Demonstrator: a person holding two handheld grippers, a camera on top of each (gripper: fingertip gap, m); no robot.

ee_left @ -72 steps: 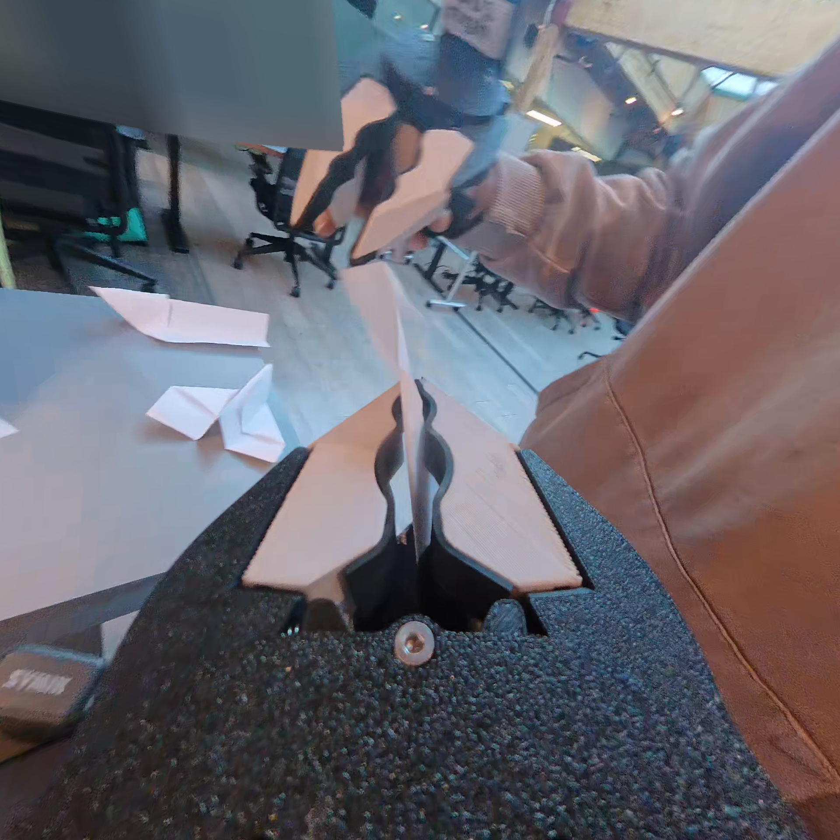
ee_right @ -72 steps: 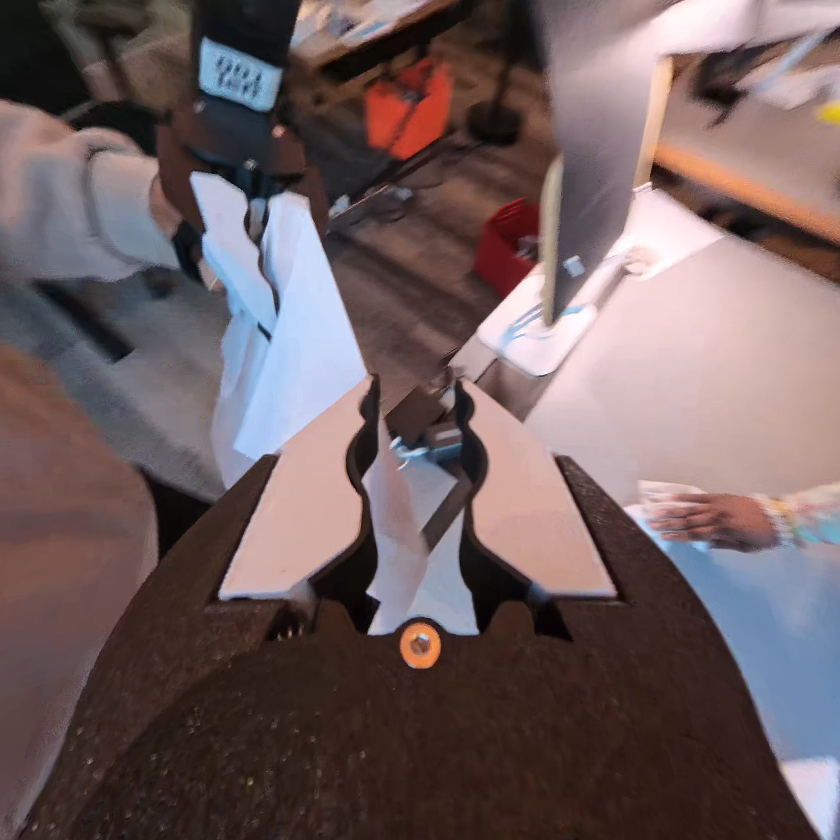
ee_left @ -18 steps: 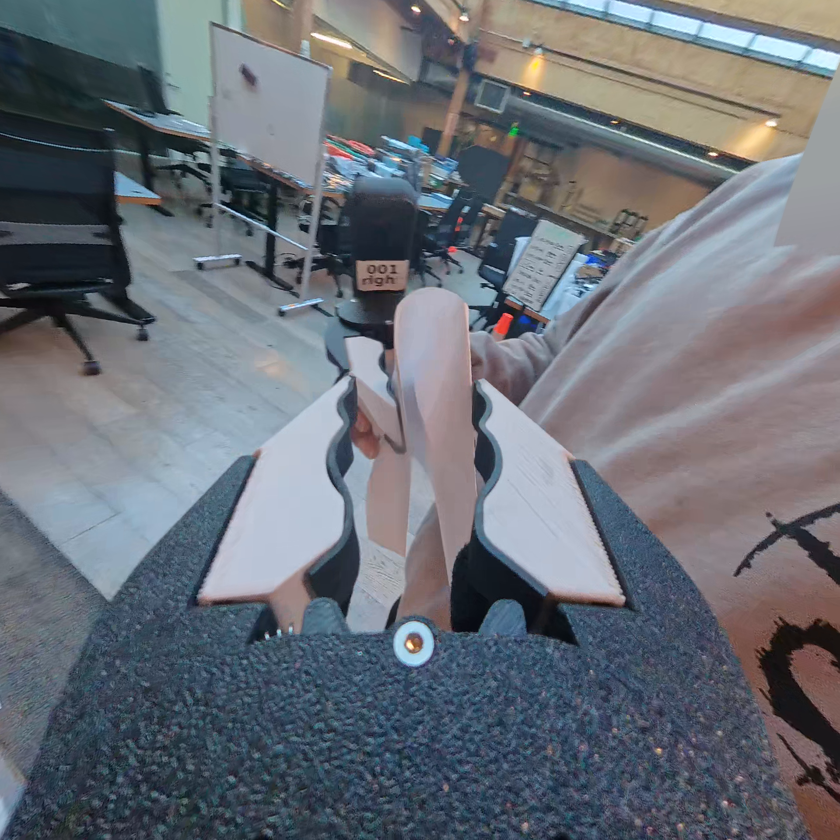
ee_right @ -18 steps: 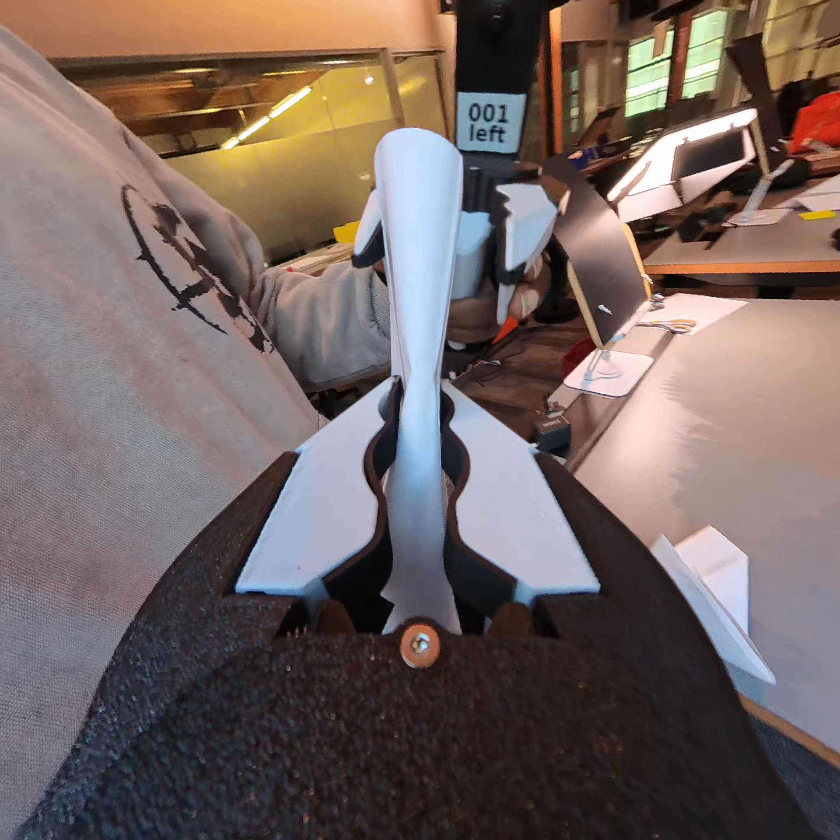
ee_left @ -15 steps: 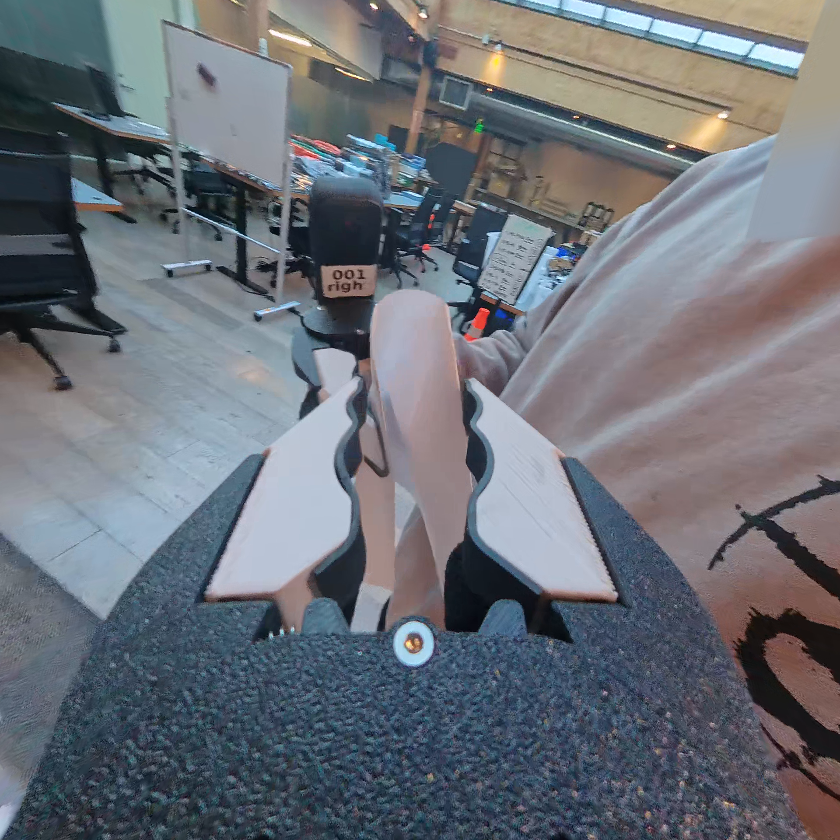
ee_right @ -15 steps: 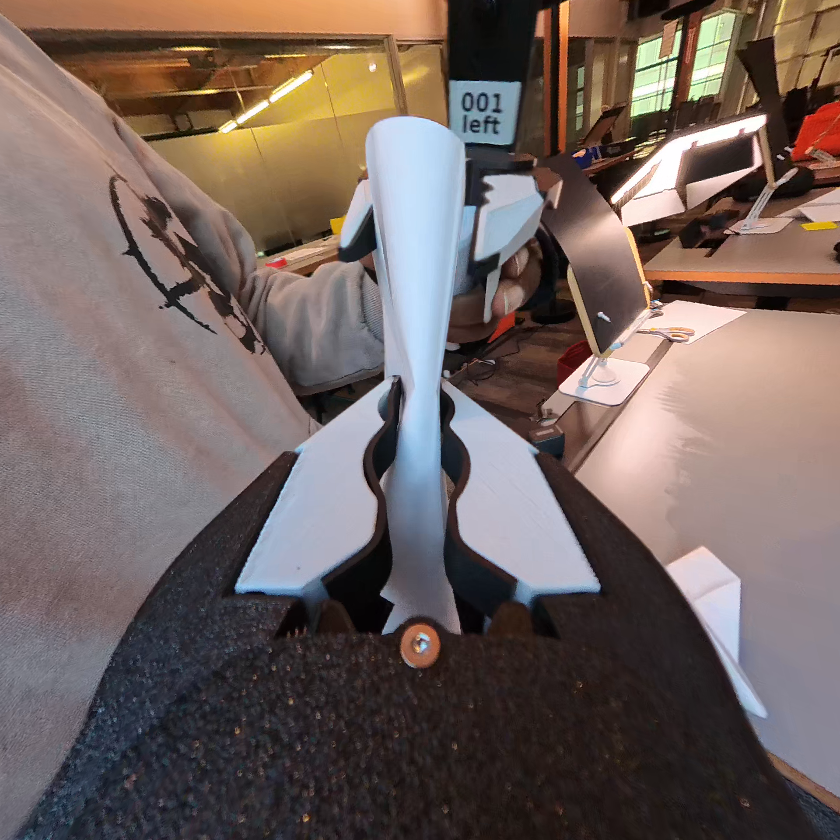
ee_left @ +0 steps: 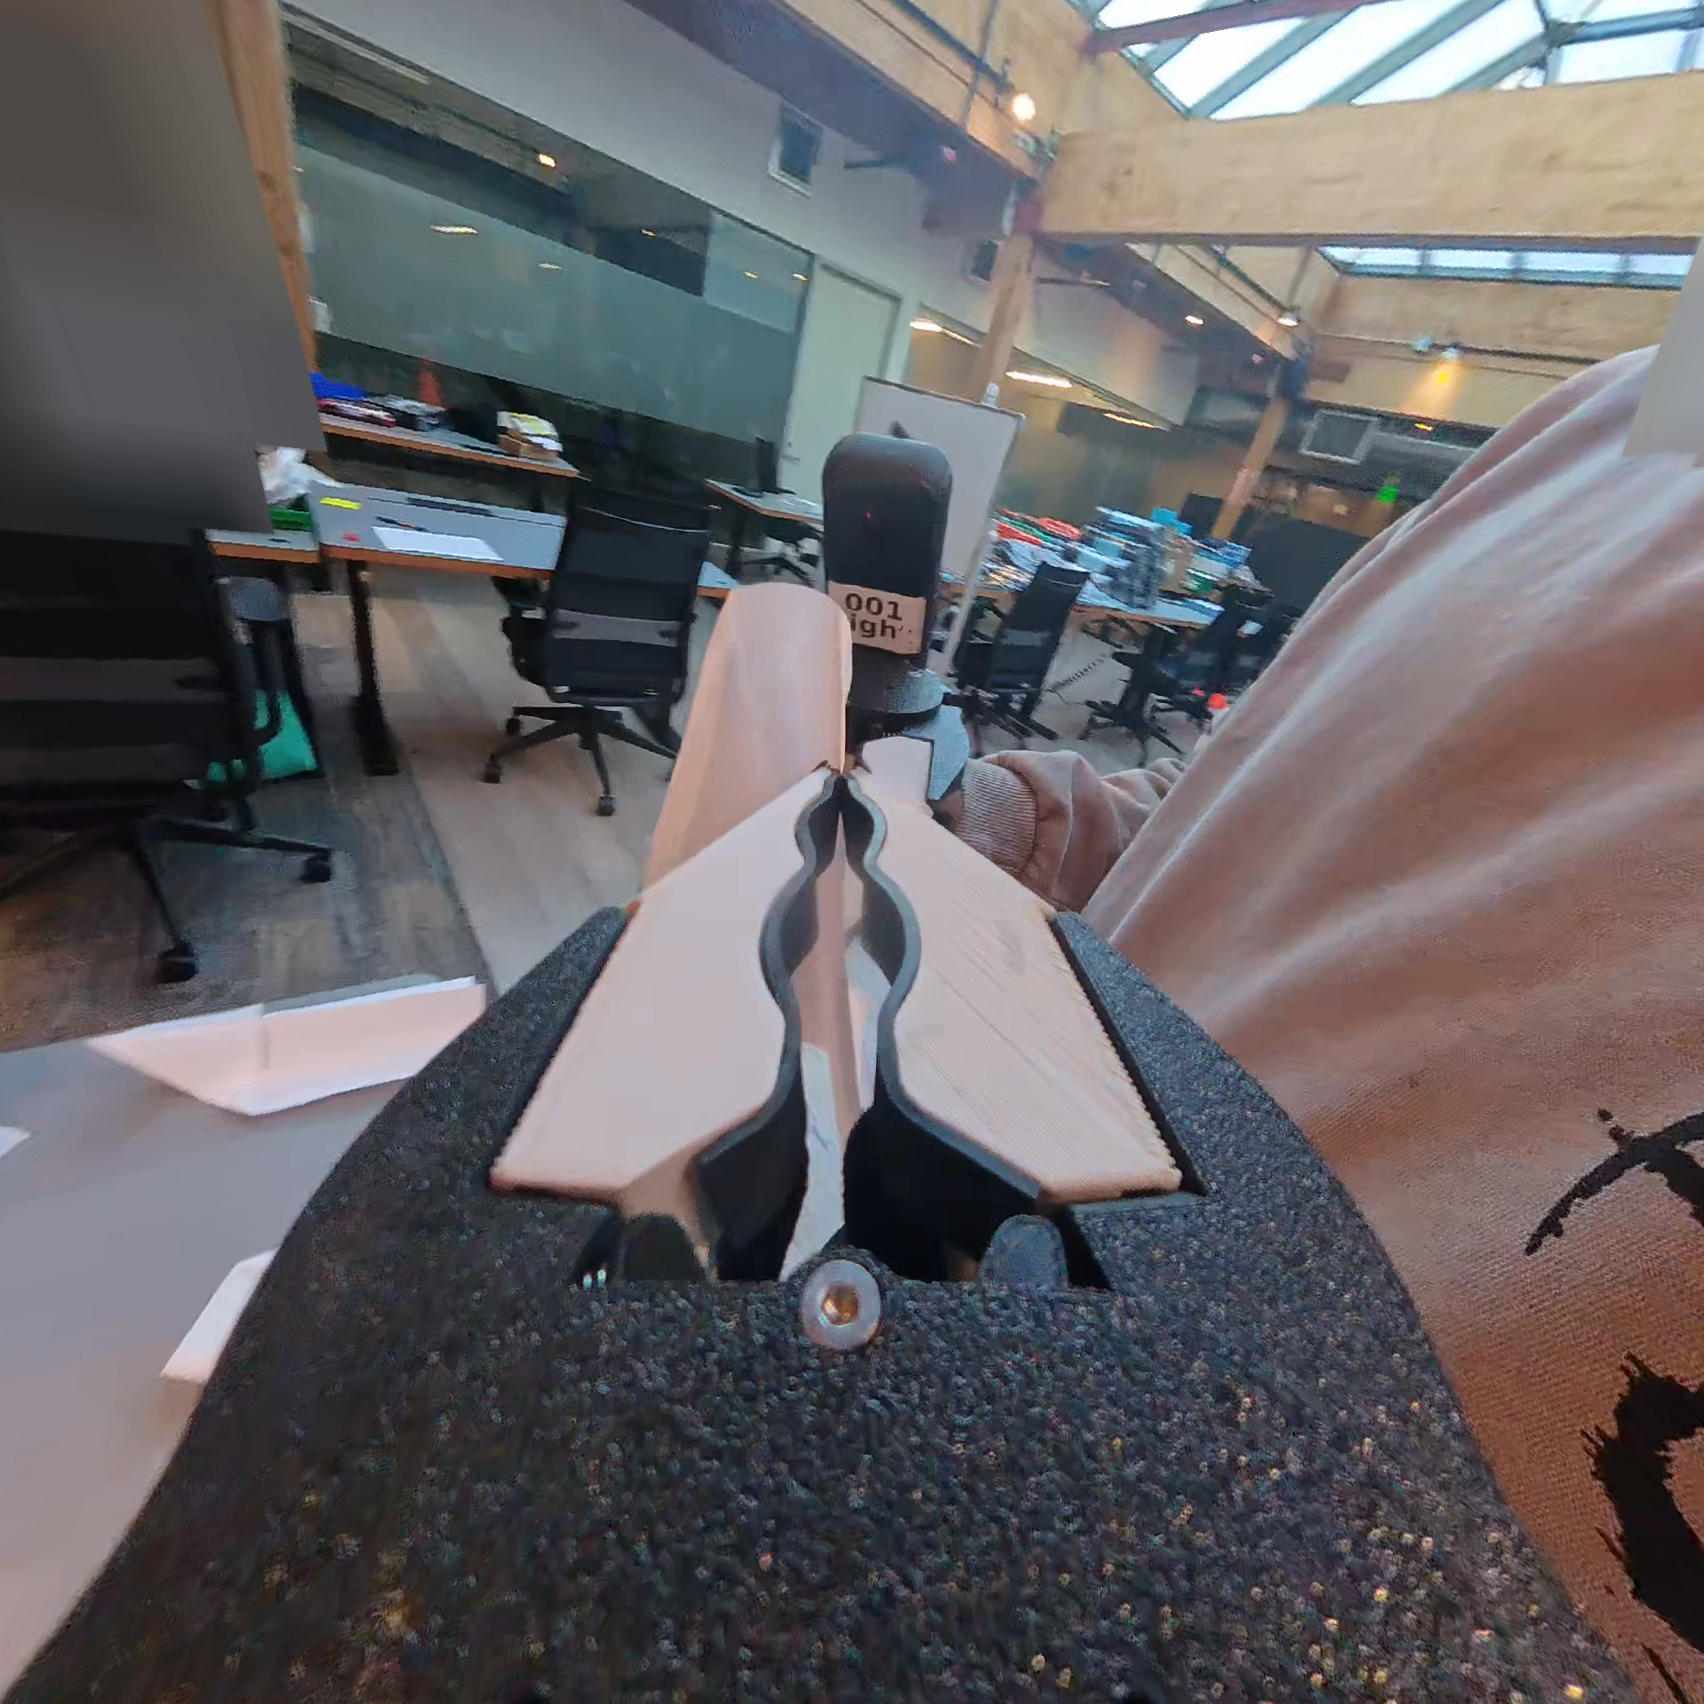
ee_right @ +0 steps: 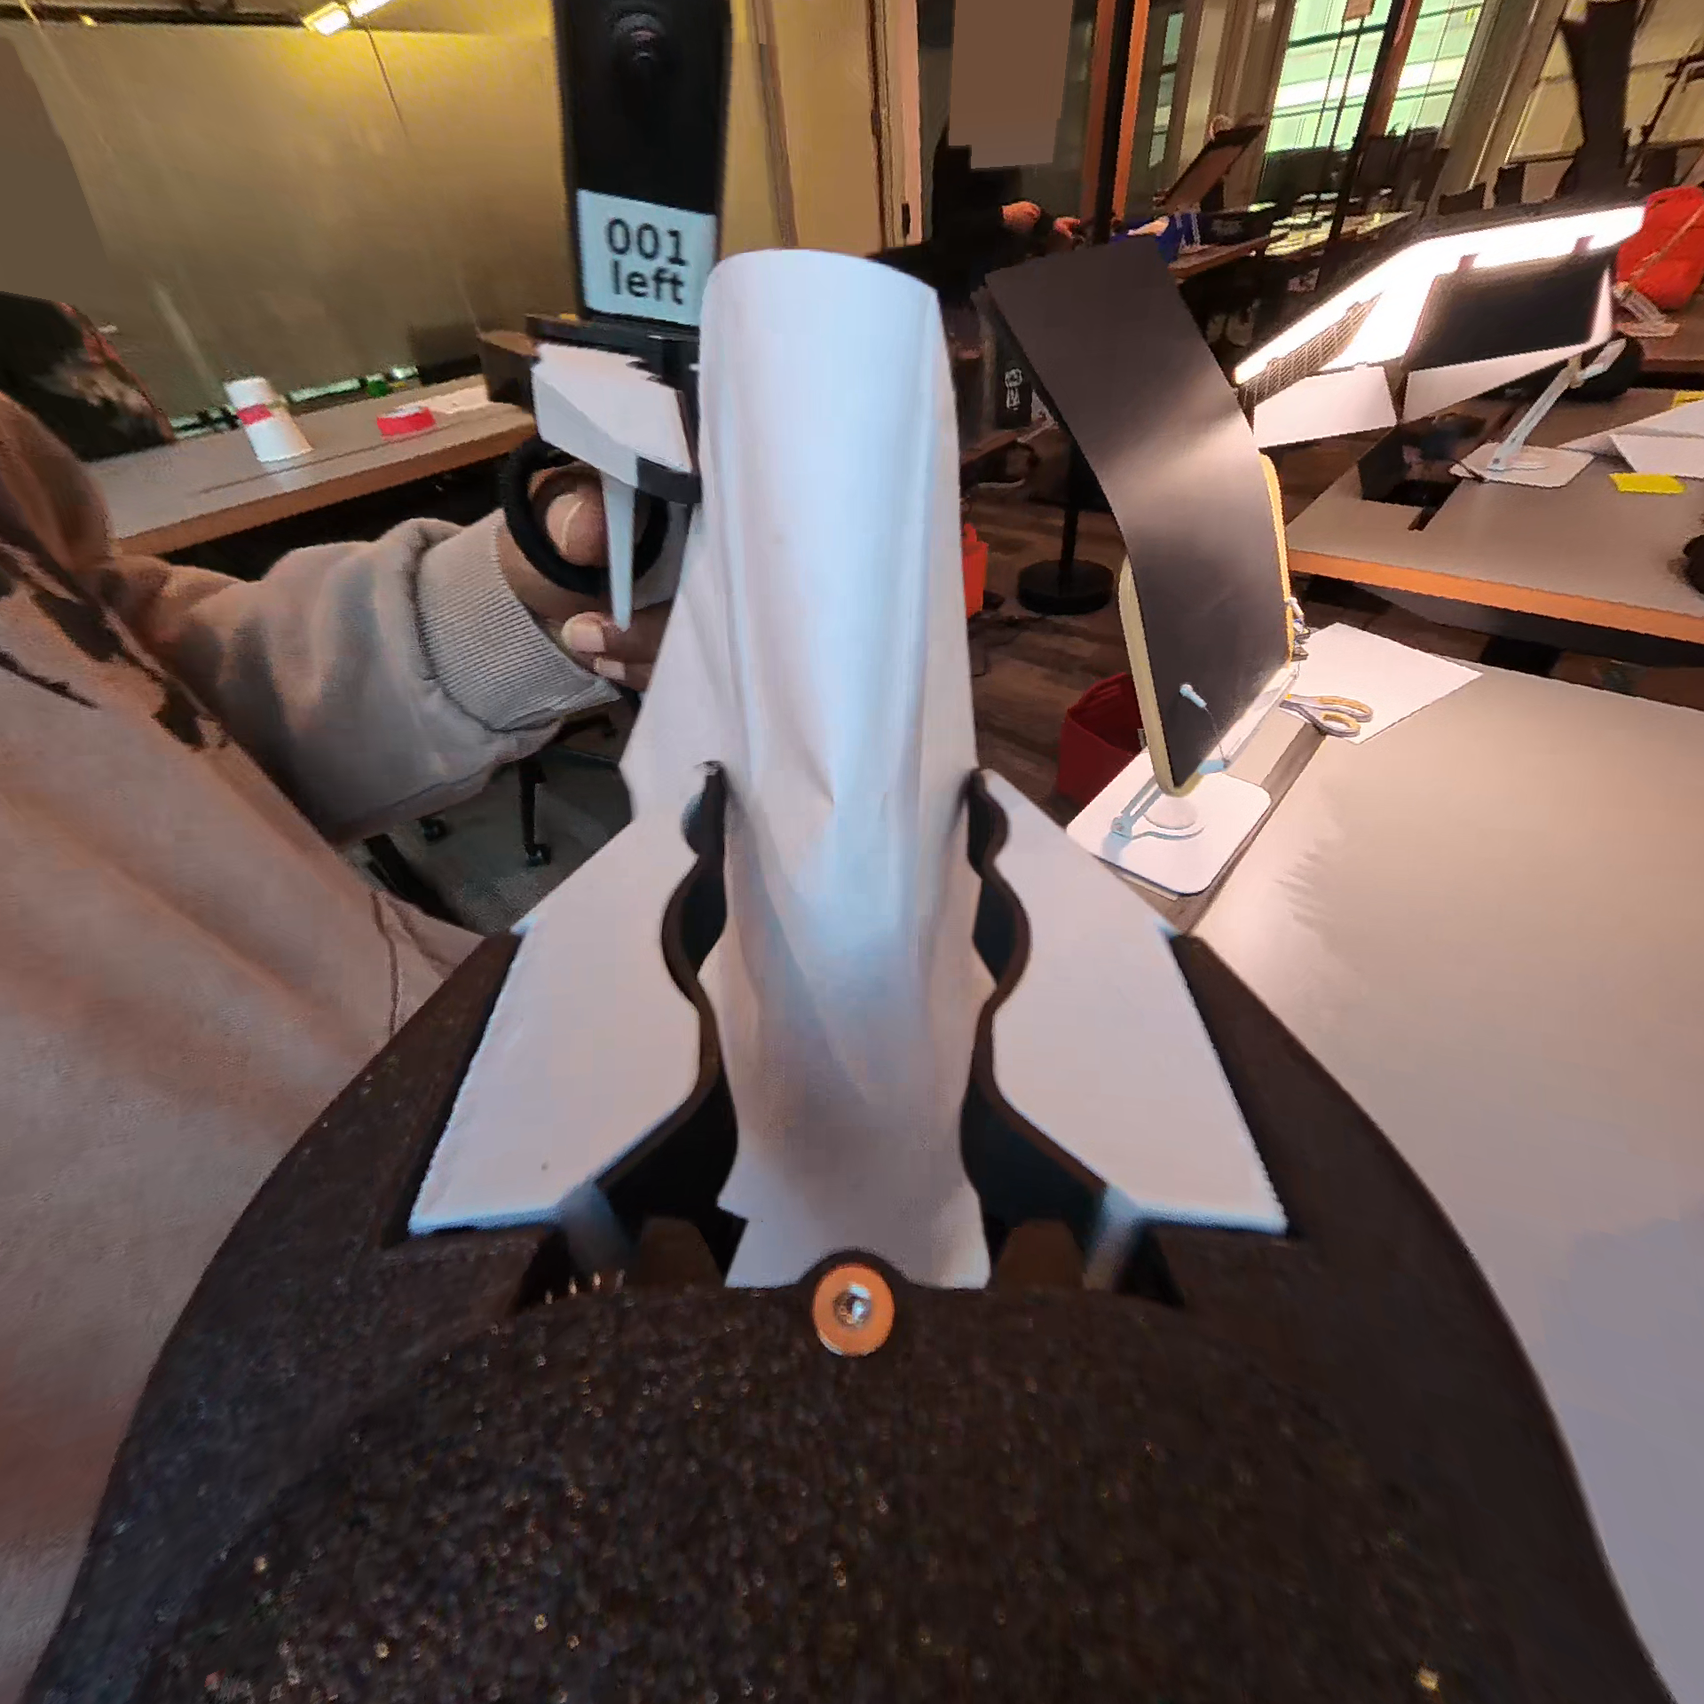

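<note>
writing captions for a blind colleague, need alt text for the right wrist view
The right gripper has its fingers apart around a white sheet of paper that curves upward toward the left gripper, held opposite by a hand in a beige sleeve. A grey table with a black curved stand lies to the right.

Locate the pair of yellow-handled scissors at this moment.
Right wrist view, right side: the yellow-handled scissors lie on a white paper sheet on the grey table, just behind the curved black stand.
</note>
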